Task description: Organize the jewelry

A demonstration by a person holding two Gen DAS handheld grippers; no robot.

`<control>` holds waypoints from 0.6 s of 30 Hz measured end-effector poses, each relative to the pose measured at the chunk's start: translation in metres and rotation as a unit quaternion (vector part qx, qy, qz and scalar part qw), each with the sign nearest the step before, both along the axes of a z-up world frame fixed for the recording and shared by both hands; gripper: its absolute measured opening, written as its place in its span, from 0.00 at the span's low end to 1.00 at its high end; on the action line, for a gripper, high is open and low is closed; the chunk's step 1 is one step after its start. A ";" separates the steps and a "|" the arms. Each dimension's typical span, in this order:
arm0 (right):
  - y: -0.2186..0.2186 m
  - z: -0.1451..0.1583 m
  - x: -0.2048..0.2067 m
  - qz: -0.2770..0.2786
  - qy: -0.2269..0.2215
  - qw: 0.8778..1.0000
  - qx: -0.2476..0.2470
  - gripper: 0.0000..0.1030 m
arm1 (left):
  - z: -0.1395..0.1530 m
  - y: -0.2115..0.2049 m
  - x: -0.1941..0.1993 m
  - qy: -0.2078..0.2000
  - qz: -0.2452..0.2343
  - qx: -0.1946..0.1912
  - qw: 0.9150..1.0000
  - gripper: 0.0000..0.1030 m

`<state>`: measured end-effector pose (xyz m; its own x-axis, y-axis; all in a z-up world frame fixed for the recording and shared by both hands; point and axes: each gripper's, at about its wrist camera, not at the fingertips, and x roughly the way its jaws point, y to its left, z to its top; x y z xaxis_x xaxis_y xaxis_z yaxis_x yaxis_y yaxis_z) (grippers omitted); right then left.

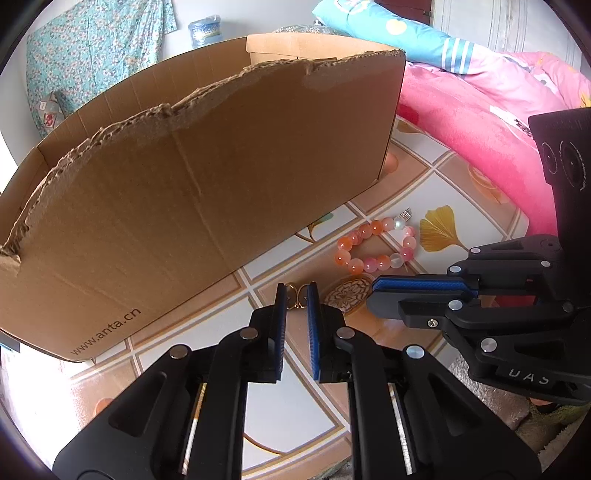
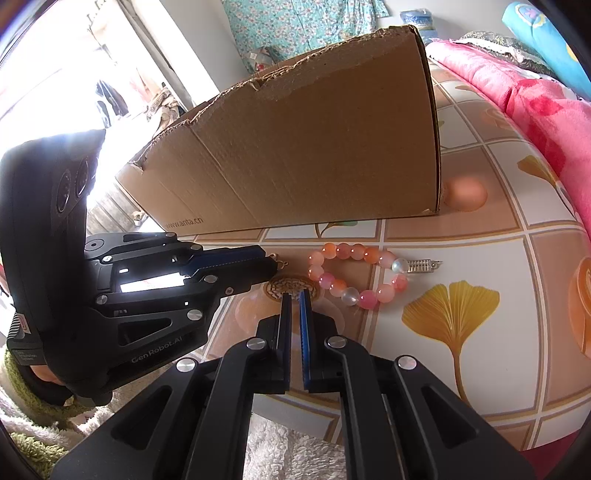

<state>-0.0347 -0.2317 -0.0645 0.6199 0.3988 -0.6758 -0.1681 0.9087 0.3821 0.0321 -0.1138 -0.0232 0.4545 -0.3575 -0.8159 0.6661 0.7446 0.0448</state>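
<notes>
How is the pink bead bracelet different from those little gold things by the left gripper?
The bead bracelet is a big loop of round pink, orange and whitish beads; the gold rings are thin, plain metal hoops, far smaller. The bracelet lies free with a silver charm attached; the rings sit between the left gripper fingers. Both rest on the patterned tablecloth before the cardboard box.

This is a bedroom in a home. Beyond the left tool and to its right lie a rumpled pink blanket and a blue pillow, and a floral garment hangs on the white wall far ahead to its left. The surface under the tool wears a household tile-and-ginkgo-leaf cloth, with a torn cardboard box standing just ahead.
</notes>
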 end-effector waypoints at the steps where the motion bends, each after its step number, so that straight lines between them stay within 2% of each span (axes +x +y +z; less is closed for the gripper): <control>1: 0.000 0.000 0.000 0.000 0.000 1.000 0.000 0.05 | -0.001 -0.003 -0.001 0.000 0.000 0.000 1.000 0.09; 2: 0.001 0.000 0.000 0.000 0.000 1.000 0.000 0.05 | -0.001 -0.004 -0.001 0.000 -0.001 0.000 1.000 0.09; 4: 0.000 0.000 0.000 0.000 0.000 1.000 0.001 0.05 | 0.000 -0.004 -0.002 0.002 -0.003 -0.002 1.000 0.00; 12: 0.000 0.000 0.000 0.000 0.000 1.000 0.000 0.05 | 0.006 -0.001 -0.002 0.001 -0.003 -0.014 1.000 0.00; 14: 0.001 -0.001 0.000 0.000 0.000 1.000 0.001 0.05 | 0.008 -0.002 -0.002 0.001 -0.011 -0.015 1.000 0.06; 15: 0.000 -0.001 0.000 0.000 0.000 1.000 0.001 0.05 | 0.008 -0.002 -0.002 0.000 -0.015 -0.008 1.000 0.16; 16: 0.000 -0.001 0.000 0.000 0.000 1.000 0.001 0.05 | 0.007 -0.004 -0.003 -0.004 -0.017 0.001 1.000 0.19; 18: 0.000 0.000 0.000 0.000 -0.001 1.000 0.002 0.05 | 0.004 -0.006 -0.003 -0.005 -0.020 0.018 1.000 0.19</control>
<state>-0.0349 -0.2313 -0.0645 0.6206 0.4010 -0.6739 -0.1687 0.9075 0.3847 0.0291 -0.1197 -0.0191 0.4483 -0.3471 -0.8237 0.6953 0.7146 0.0773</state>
